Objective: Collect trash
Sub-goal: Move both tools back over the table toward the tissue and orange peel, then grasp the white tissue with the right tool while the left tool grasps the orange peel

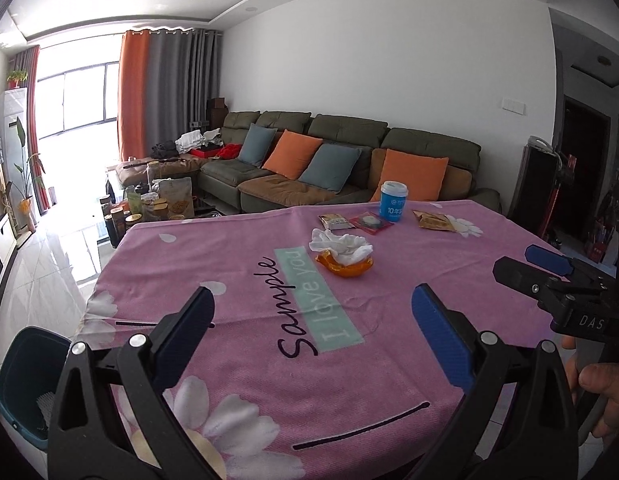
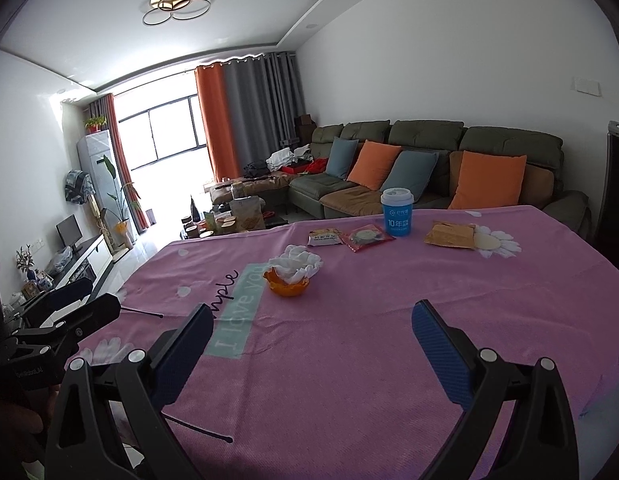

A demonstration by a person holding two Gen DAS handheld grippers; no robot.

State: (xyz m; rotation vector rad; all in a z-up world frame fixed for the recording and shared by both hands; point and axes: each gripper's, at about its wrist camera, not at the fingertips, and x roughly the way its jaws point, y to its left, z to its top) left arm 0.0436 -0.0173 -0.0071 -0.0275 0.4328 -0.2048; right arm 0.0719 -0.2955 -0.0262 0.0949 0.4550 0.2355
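On the pink tablecloth lie crumpled white tissues in an orange dish. Behind them stand a blue paper cup, a small snack packet, a red wrapper and a brown wrapper. My left gripper is open and empty over the near table. My right gripper is open and empty too; it also shows in the left wrist view.
A teal bin stands on the floor at the table's near left corner. A green sofa with cushions runs behind the table. A cluttered coffee table stands at the back left.
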